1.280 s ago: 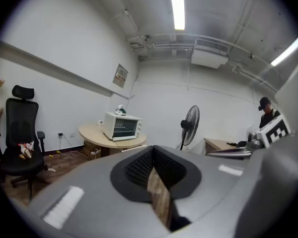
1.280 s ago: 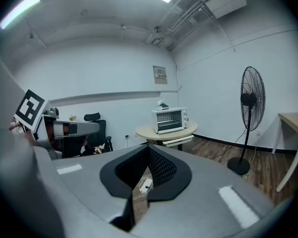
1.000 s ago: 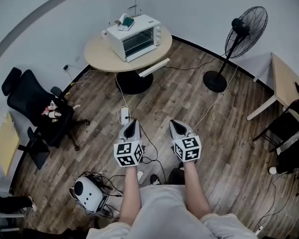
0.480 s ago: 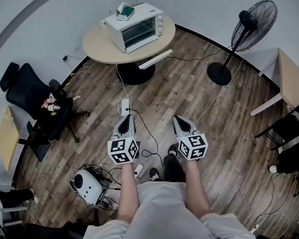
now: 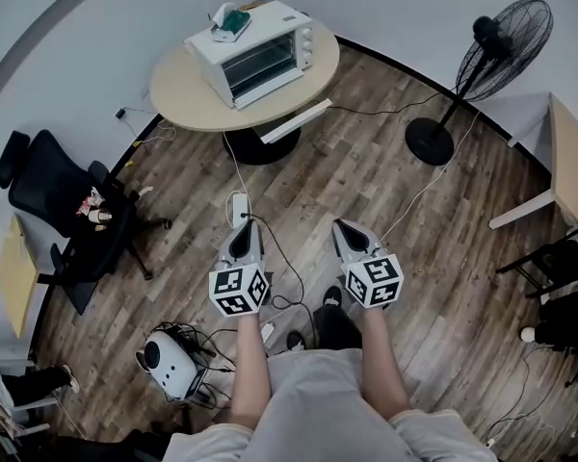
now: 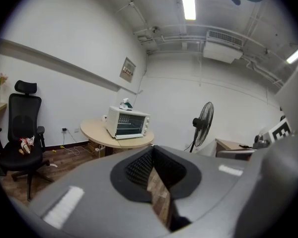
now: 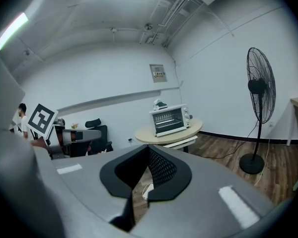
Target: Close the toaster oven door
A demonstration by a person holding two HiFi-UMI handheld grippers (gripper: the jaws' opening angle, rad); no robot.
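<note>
The jaws of the left gripper [image 5: 243, 231] and the right gripper [image 5: 346, 230] are pressed together, holding nothing. Below them is brown wood floor [image 5: 366, 176]. Well ahead, the white toaster oven [image 5: 255, 54] sits on a round table [image 5: 188, 102], between a black chair [image 5: 48, 186] and a fan [image 5: 501, 41].

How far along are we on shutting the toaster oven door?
Done: nothing I can confirm; the toaster oven on the round table is too small here to tell how its door stands. In hand: the left gripper and right gripper are both shut and empty, out over the floor, well short of the table. Still to do: reach the oven and push the door closed.
</note>
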